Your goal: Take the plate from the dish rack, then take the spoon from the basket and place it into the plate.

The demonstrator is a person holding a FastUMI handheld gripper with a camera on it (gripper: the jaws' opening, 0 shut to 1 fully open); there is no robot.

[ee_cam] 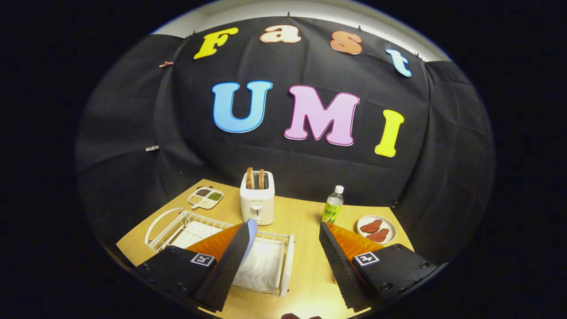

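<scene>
Fingers (226, 266) spread wide, clasping nothing, with open table showing between them. Holding the gripper (285, 226) low over a wooden table (305, 266) and looking forward along it toward the booth's black cloth wall. Seeing a white wire dish rack (288, 257) lying just ahead of and partly under one finger, with a white ribbed tray inside it. Catching the plate (252, 232) standing on edge in that rack, pale and thin, rising right at the tip of the finger over the rack; not managing to tell whether tip and plate are touching. Keeping the other finger over bare table beside the rack, apart from everything. Finding a white toaster (257, 201) standing upright just beyond the rack, carrying two slices of toast (255, 178) upright in its slots. Noting a divided snack tray (205, 197) with grains in its compartments, lying near the toaster on the rack's side, close to the table's far edge. Spotting a bottle (332, 208) with a green label and white cap standing upright beyond the free finger, and just beside it a small dish (359, 228) bearing two red pieces of meat (374, 230).
</scene>
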